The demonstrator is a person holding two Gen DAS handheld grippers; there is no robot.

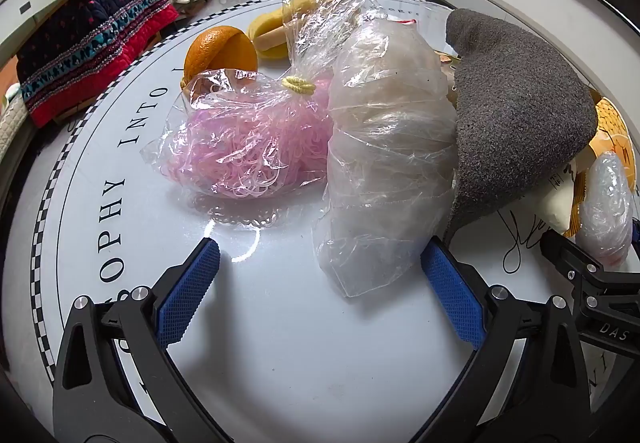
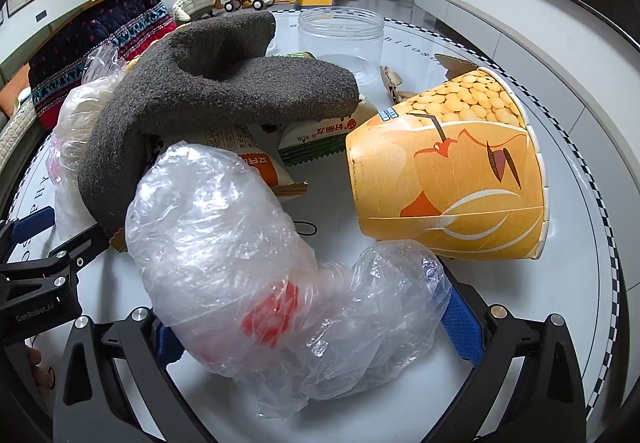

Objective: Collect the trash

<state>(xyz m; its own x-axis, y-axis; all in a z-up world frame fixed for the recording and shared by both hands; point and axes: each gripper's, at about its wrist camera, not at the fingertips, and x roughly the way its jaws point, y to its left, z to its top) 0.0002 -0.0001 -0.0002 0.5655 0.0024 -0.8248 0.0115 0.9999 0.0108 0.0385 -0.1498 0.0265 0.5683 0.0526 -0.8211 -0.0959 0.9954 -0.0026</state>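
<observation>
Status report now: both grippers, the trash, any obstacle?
Left gripper open, empty. Right gripper open around crumpled clear plastic bag. Grey fuzzy sock beside it.

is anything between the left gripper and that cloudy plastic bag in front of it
Nothing visible. The left gripper is open, and the cloudy plastic bag lies just ahead, its lower end near the fingertips. The grey sock leans beside it, not in front.

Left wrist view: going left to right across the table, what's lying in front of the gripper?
Clear bag of pink rubber bands → tall crumpled clear plastic bag → grey fuzzy sock → small wadded clear plastic bag.
</observation>
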